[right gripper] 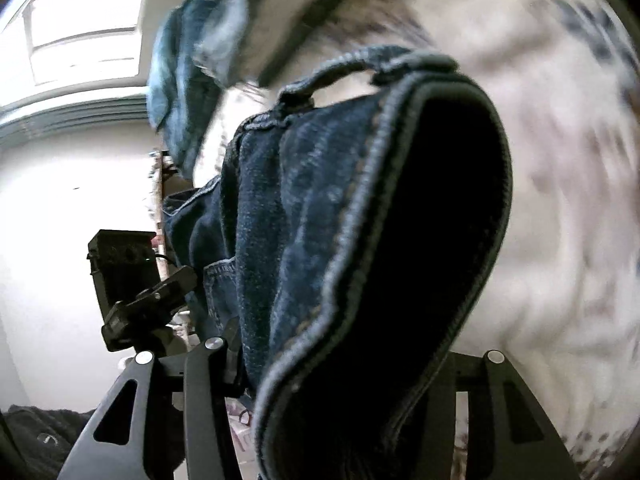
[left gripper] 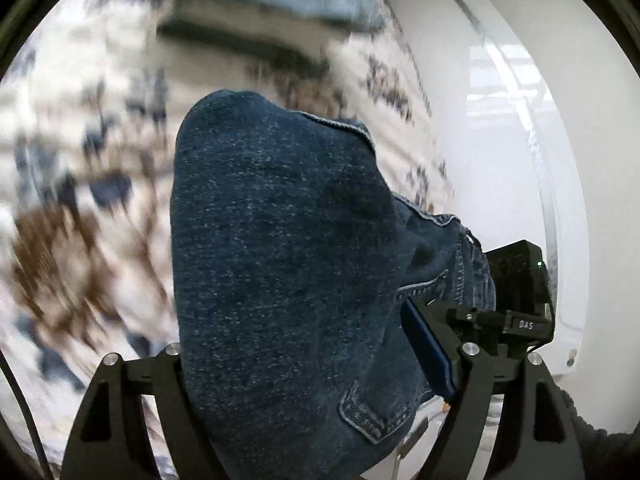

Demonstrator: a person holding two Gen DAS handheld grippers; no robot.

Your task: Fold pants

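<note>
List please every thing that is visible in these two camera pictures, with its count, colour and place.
jeans: one, dark blue, hanging between both grippers, above the bed cover
folded clothes: one blurred pile, light blue and pale, far end of the bed cover
bed cover: one, cream with brown and dark blue marks, below
wall: white, beside the bed cover
left gripper: one, black, shut on the jeans
right gripper: one, black, shut on the jeans
</note>
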